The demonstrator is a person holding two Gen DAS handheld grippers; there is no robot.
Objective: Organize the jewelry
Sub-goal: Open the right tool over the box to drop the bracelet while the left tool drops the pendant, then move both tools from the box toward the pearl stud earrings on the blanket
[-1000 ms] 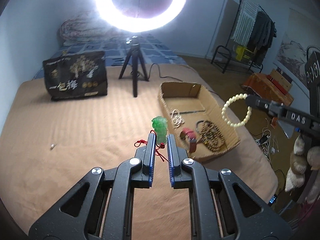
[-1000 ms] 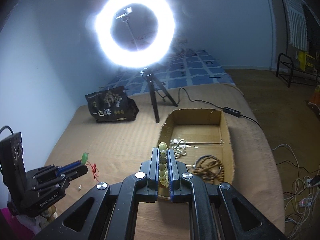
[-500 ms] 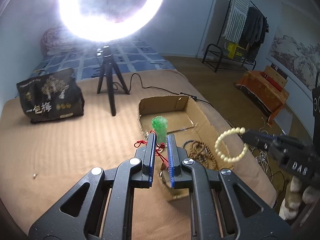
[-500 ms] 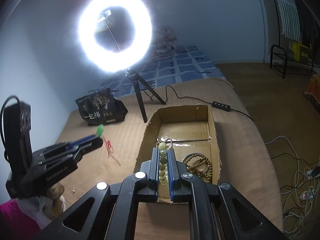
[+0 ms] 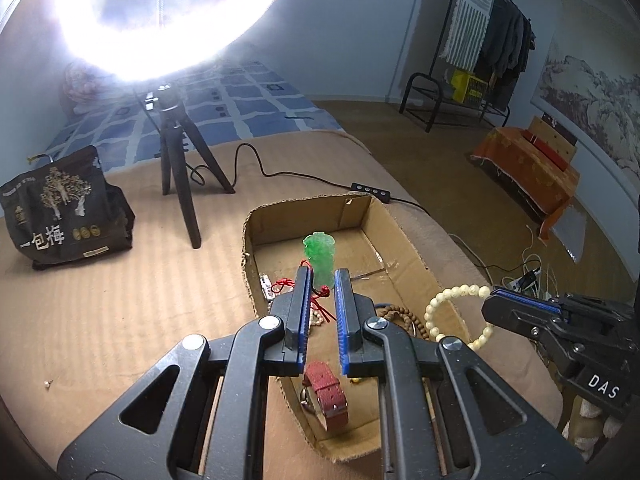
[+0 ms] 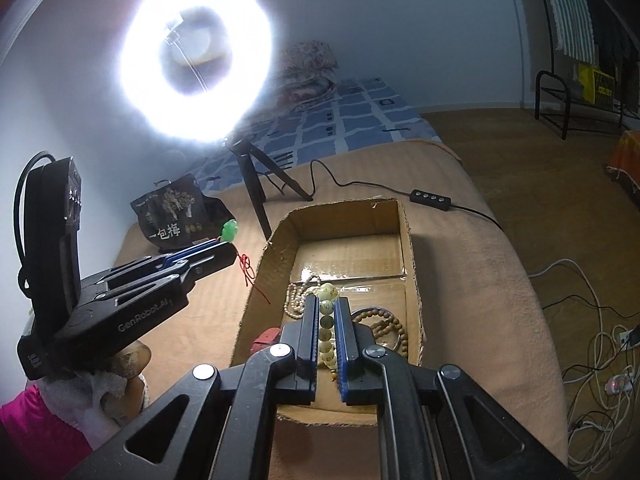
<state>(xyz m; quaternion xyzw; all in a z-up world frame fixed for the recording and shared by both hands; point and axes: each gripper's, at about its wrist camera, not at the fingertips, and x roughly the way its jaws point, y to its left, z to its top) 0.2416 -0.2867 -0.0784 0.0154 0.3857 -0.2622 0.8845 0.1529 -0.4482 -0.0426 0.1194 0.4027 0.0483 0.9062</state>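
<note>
- Jewelry fills the near part of the cardboard box [image 5: 404, 240] in the left wrist view; the box lies on the tan bed cover [image 5: 120, 300] near the bed's right edge.
- Left hand-held gripper [image 5: 323, 280] is clenched on a green carved pendant [image 5: 320, 258], which stands up between its blue-padded jaws above the box; the pendant's red cord [image 5: 286, 285] trails to the left and below.
- In the box lie a red watch strap [image 5: 326, 394] at the near end and brown wooden beads [image 5: 404, 318] beside the right wall.
- Right hand-held gripper [image 5: 490, 302] comes in from the right and grips a cream bead bracelet [image 5: 440, 312], whose loop hangs over the box's right wall.
- On the far part of the bed stand a black tripod [image 5: 176, 168] under a glaring ring light [image 5: 168, 12] and a dark printed bag [image 5: 60, 208] toward the left edge.
- In the right wrist view the right hand-held gripper [image 6: 328, 304] is clamped on the cream bead bracelet [image 6: 328, 312], the beads lined up between its jaws over the near half of the cardboard box [image 6: 412, 264].
- Brown wooden beads [image 6: 390, 326] and a pale bead strand [image 6: 298, 300] lie on the box floor, with a bit of red strap [image 6: 268, 338] at the near left.
- Left hand-held gripper [image 6: 226, 246] reaches in from the left beside the box's left wall, the green carved pendant [image 6: 229, 230] at its tip and the red cord [image 6: 248, 266] dangling below.
</note>
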